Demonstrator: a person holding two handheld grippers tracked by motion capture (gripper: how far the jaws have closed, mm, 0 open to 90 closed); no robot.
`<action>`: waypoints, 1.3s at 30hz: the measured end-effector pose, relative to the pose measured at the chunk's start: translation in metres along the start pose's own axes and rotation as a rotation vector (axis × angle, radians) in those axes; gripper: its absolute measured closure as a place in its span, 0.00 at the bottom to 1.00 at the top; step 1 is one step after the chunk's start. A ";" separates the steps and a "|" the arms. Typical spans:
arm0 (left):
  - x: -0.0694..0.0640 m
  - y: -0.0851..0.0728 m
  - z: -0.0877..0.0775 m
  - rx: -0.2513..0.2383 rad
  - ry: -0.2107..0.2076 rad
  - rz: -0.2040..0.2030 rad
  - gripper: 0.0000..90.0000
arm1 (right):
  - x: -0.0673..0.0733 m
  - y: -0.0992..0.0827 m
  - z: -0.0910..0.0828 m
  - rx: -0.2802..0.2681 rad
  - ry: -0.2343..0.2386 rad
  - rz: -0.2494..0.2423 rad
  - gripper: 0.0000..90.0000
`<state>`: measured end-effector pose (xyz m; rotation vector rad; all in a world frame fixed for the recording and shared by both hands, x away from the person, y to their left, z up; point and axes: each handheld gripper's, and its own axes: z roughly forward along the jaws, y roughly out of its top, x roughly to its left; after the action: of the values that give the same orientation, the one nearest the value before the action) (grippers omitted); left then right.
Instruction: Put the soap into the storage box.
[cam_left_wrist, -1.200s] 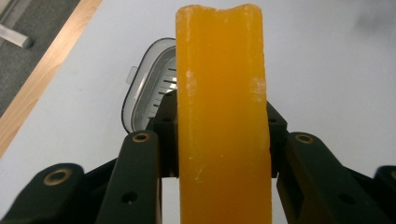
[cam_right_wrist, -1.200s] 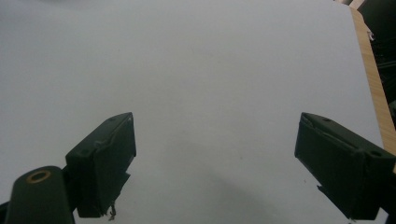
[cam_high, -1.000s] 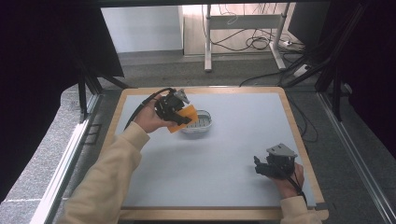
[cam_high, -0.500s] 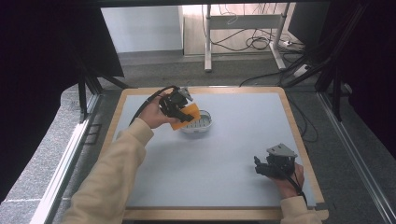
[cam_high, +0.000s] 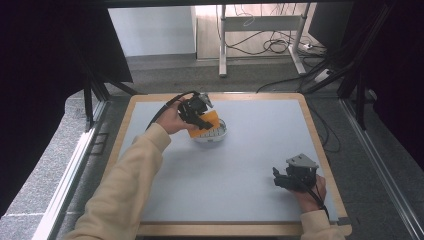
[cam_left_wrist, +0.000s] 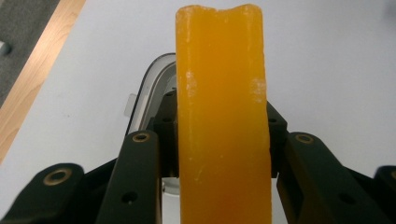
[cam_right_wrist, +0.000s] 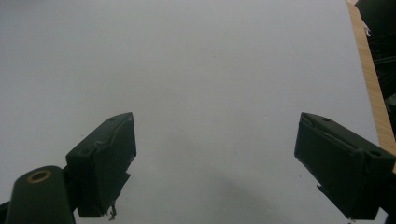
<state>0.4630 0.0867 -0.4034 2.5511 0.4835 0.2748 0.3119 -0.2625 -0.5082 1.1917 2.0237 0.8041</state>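
Observation:
An orange block (cam_high: 208, 123) (cam_left_wrist: 222, 116) is clamped edge-on in my left gripper (cam_high: 200, 118) (cam_left_wrist: 222, 135), whose jaws press both of its sides. It hangs over a small white bowl-like dish (cam_high: 214, 134) (cam_left_wrist: 144, 93) on the far left part of the grey mat. My right gripper (cam_high: 282, 179) (cam_right_wrist: 215, 163) rests low at the near right of the mat, jaws wide apart and nothing between them.
The grey mat (cam_high: 250, 150) lies in a wooden-edged table frame (cam_high: 320, 145). A wooden edge (cam_right_wrist: 373, 84) runs along the right of the right gripper view. Beyond the table stand a desk leg and floor cables (cam_high: 280, 45).
The left gripper has carried the orange block slightly rightward and farther over the white dish. The right gripper has stayed put.

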 end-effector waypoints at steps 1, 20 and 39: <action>0.000 0.001 0.001 0.002 -0.004 0.001 0.69 | 0.000 0.000 0.000 0.000 -0.001 0.001 0.15; 0.017 0.008 0.028 0.041 -0.022 0.039 0.69 | -0.001 -0.001 0.001 0.010 -0.006 0.004 0.15; 0.030 0.005 0.058 0.086 -0.060 0.057 0.69 | -0.002 -0.002 0.003 0.017 -0.012 -0.001 0.15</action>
<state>0.5085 0.0675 -0.4468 2.6513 0.4087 0.2012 0.3136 -0.2644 -0.5114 1.2015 2.0252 0.7793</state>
